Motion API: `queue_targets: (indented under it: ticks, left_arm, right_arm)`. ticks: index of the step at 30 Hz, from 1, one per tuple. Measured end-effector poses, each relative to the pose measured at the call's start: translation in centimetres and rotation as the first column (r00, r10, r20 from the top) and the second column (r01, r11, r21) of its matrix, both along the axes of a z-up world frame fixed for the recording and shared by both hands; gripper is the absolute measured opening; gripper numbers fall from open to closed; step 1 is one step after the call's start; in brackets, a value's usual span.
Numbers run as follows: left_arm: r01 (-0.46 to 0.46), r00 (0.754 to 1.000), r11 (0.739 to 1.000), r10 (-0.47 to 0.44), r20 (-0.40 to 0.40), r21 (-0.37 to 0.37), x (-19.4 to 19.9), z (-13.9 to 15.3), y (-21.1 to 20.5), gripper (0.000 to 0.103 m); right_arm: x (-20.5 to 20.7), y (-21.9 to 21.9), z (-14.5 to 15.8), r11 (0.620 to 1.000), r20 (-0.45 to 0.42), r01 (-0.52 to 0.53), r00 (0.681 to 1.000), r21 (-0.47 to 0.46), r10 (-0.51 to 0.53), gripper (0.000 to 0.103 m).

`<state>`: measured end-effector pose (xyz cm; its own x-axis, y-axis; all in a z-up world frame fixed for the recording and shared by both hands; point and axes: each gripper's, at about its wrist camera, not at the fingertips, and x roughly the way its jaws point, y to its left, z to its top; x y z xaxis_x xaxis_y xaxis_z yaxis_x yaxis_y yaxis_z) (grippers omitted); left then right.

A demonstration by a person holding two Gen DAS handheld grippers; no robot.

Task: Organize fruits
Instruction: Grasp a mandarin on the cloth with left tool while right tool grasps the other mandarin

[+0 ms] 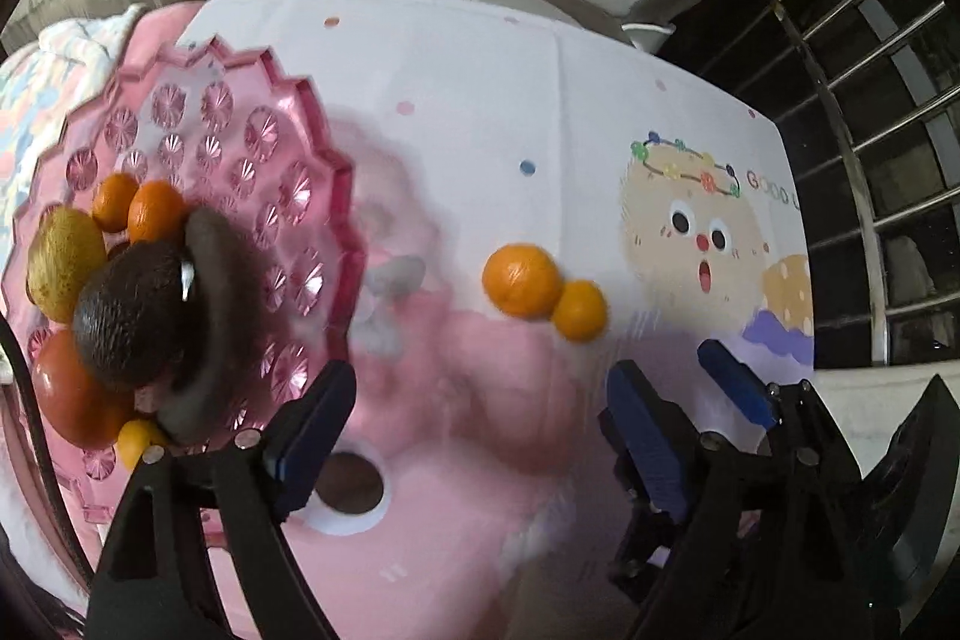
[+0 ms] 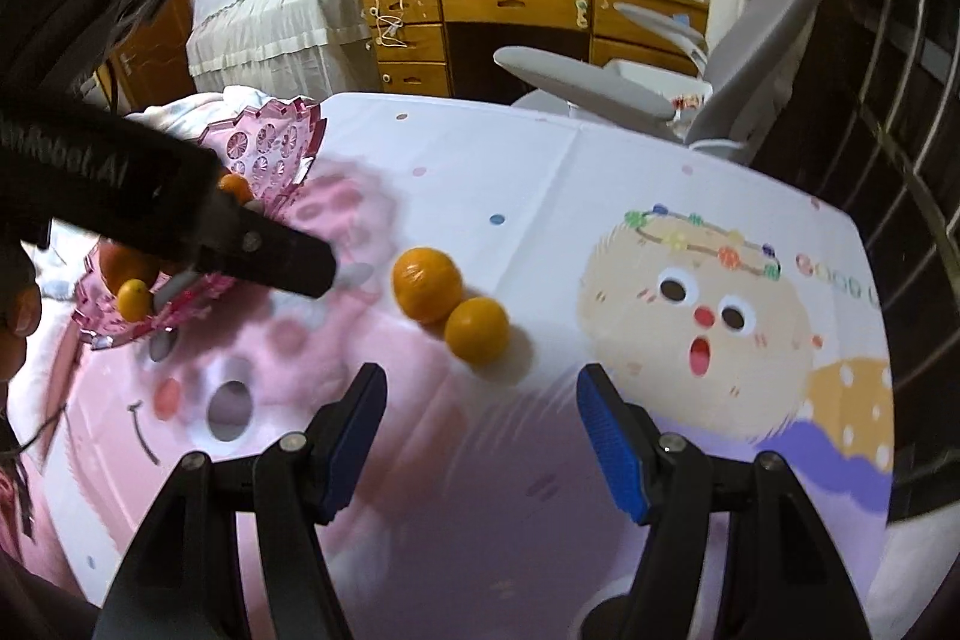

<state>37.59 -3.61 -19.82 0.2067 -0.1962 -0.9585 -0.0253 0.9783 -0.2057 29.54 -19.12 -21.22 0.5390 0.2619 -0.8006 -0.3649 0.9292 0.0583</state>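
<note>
My left tool [image 1: 474, 430] hangs wide open and empty over the desk [image 1: 456, 112], just right of the pink glass plate [image 1: 252, 142] that holds a dark avocado [image 1: 129, 316], a kiwi [image 1: 63, 268], small oranges and a red fruit. My right tool [image 2: 480, 436] is about half open, holding nothing. Two oranges, a larger orange [image 2: 426, 292] touching a smaller orange [image 2: 477, 329], lie on the desk just beyond its fingertips.

Bare cloth [image 2: 480, 490] lies before two oranges [image 2: 450, 304].
</note>
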Motion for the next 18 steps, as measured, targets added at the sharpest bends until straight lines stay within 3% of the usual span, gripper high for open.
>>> queue_targets:
  ticks: [9,18]
  left_arm:
    - [0.031,0.999,0.999,-0.031,0.007,0.04,2.9,-0.8,-2.7,0.084]
    - [0.088,0.995,0.993,-0.084,-0.048,0.079,5.1,-2.9,-4.2,0.066]
  right_arm:
    - [1.3,0.5,-1.7,0.998,0.038,-0.056,0.998,-0.014,0.056,0.066]
    - [2.5,0.9,-3.4,0.998,0.024,-0.056,0.998,0.025,0.055,0.051]
